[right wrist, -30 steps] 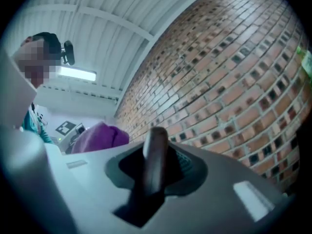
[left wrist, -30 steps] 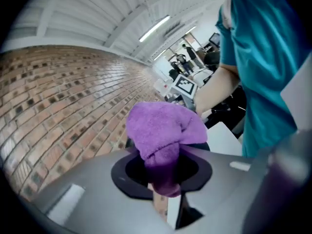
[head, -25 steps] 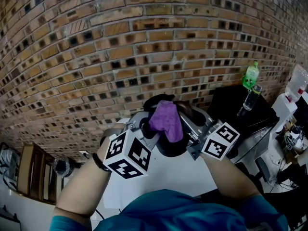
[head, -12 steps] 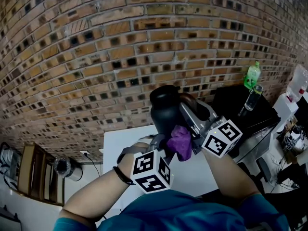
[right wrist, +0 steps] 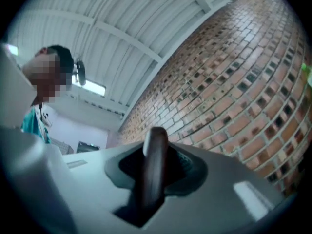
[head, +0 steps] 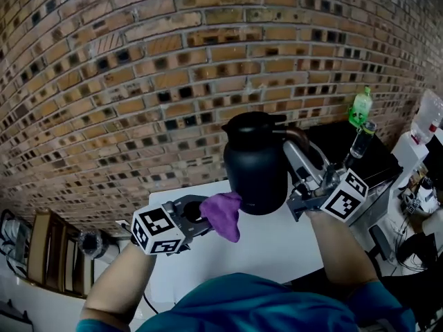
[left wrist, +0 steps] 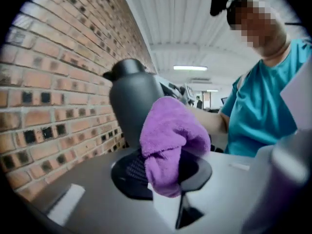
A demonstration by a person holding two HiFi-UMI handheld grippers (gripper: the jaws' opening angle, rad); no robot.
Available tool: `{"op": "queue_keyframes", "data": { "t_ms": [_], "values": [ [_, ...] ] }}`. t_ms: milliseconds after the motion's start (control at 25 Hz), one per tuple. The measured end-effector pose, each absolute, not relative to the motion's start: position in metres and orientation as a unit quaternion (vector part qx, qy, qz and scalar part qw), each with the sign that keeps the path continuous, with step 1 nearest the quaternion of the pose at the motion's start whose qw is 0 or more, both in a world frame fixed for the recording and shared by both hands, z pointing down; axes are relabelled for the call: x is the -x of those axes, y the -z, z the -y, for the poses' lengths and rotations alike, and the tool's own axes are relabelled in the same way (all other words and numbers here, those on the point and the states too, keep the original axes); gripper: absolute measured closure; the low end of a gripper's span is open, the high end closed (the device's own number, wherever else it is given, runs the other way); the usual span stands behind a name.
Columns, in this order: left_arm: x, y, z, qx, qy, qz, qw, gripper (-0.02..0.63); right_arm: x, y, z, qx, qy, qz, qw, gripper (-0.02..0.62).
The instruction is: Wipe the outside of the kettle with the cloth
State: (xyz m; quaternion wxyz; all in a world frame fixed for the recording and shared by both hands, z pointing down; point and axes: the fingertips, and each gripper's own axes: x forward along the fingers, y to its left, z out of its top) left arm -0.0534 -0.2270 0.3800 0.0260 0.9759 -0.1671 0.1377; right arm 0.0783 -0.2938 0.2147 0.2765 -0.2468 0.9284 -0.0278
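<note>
A matte black kettle hangs in the air in front of the brick wall, held by its brown handle. My right gripper is shut on that handle, which stands upright between its jaws. My left gripper is shut on a bunched purple cloth, low at the kettle's left side. In the left gripper view the cloth fills the jaws and the kettle rises just behind it; whether cloth and kettle touch I cannot tell.
A white table lies below the kettle. A brick wall fills the background. At the right, a dark surface carries a green bottle and a clear bottle. A wooden shelf stands at the lower left.
The kettle has risen and tipped upright with my right gripper. My left gripper came off the top of the kettle, dropped down and left with the cloth, and rolled.
</note>
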Motion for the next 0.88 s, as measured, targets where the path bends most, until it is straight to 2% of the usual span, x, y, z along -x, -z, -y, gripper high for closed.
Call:
{"op": "queue_keyframes", "data": {
  "t_ms": [160,280,600,880],
  "values": [
    [0.087,-0.348,0.259,-0.98,-0.051,0.184,0.06,0.516,-0.092,-0.201,0.273,0.135,0.072,-0.922,0.355,0.499],
    [0.082,-0.33,0.264,-0.983,-0.03,0.174,0.048,0.517,-0.081,-0.193,0.254,0.085,0.069,-0.923,0.369,0.5],
    [0.069,-0.335,0.249,-0.99,-0.063,0.13,0.009,0.517,-0.078,-0.184,0.236,0.048,0.046,-0.928,0.367,0.499],
    [0.065,-0.392,0.242,-0.983,-0.157,0.099,-0.006,0.517,-0.074,-0.171,0.221,0.009,0.034,-0.925,0.379,0.499]
  ]
}}
